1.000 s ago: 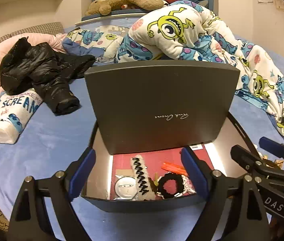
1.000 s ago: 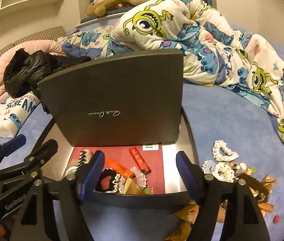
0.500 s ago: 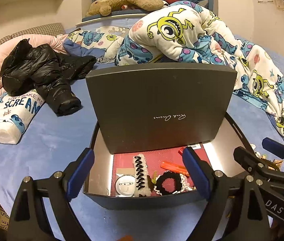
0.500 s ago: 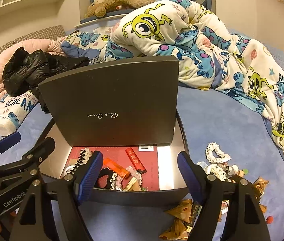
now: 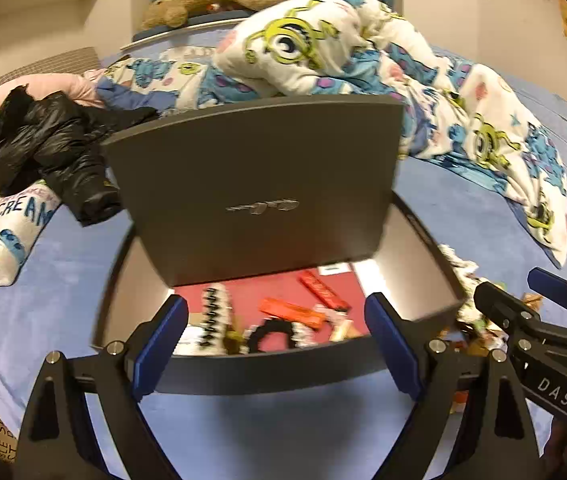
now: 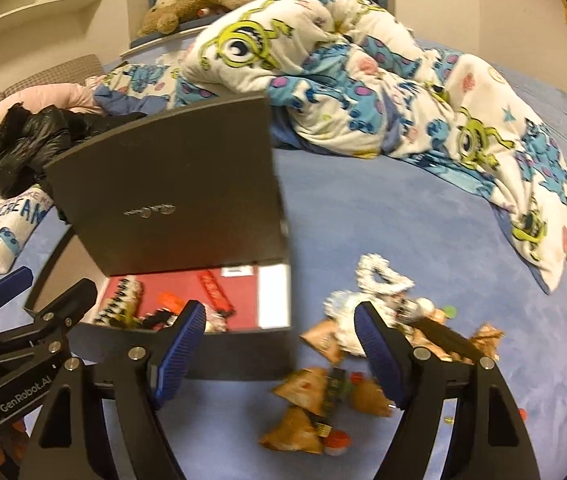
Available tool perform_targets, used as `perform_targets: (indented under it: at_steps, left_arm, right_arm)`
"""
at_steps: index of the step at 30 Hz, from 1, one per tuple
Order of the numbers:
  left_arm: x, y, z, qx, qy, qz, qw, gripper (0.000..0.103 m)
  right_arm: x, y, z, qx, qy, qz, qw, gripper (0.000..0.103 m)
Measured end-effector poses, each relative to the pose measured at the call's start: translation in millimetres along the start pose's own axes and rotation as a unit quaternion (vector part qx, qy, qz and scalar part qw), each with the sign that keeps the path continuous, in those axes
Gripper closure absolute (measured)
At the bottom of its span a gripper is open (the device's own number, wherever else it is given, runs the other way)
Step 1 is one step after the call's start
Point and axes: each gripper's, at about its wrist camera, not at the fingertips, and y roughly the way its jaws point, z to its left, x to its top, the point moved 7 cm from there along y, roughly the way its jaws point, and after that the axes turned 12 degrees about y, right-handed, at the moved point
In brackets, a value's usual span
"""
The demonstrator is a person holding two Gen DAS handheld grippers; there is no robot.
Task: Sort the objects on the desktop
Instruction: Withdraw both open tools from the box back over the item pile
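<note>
Blue bed (image 6: 363,216) fills the view, the dark box (image 5: 267,368) sitting mid-bed, lid (image 5: 251,188) up, hair ties and red packets inside. Wrappers and scrunchies (image 6: 379,280) lie loose just right of it. Left gripper (image 5: 275,344) gapes wide, empty, before the box; right gripper (image 6: 279,344) spread wide over the pile (image 6: 315,396), holding nothing.

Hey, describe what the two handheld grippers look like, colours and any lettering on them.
Both are matte black plastic frames with silver screw heads and ribbed blue finger pads. Seen from the left wrist, the right gripper shows white letters "DAS". Seen from the right wrist, the left gripper reads "GenRobot.AI" in white.
</note>
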Motion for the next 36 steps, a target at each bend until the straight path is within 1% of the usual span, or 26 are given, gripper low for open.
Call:
perform_targets:
  at_steps: [4,8,15,20,22,27,32,36]
  left_arm:
    - [2,-3,-38,-0.026,0.014,-0.004,0.9996,0.012]
    - [2,-10,-78,-0.043,0.047,-0.017,0.9978,0.012]
    - [-2,-15,-133,-0.087,0.053,-0.016,0.9947,0.012]
    - [-9,-18,-176,-0.113,0.073,-0.015,0.9907,0.012]
    - [-12,-18,-193,-0.122,0.081,-0.011,0.9892,0.012]
    - [-15,-21,-216,-0.134,0.088,-0.006,0.987,0.012]
    - [-19,-23,-226,-0.143,0.088,-0.005,0.9857,0.012]
    - [-26,-17,-231,-0.15,0.088,0.001,0.9847,0.012]
  right_arm:
    - [-1,-6,-30,-0.015,0.012,-0.001,1.0,0.024]
    - [-6,-12,-65,-0.036,0.025,0.0,0.999,0.024]
    - [-21,-27,-126,-0.069,0.048,0.004,0.996,0.024]
    - [-37,-37,-172,-0.094,0.062,0.009,0.994,0.024]
    - [-42,-38,-185,-0.099,0.07,0.012,0.993,0.024]
    - [-52,-46,-204,-0.106,0.076,0.017,0.991,0.024]
    - [-57,-52,-216,-0.109,0.084,0.018,0.99,0.024]
    - [-64,-52,-223,-0.11,0.089,0.02,0.99,0.024]
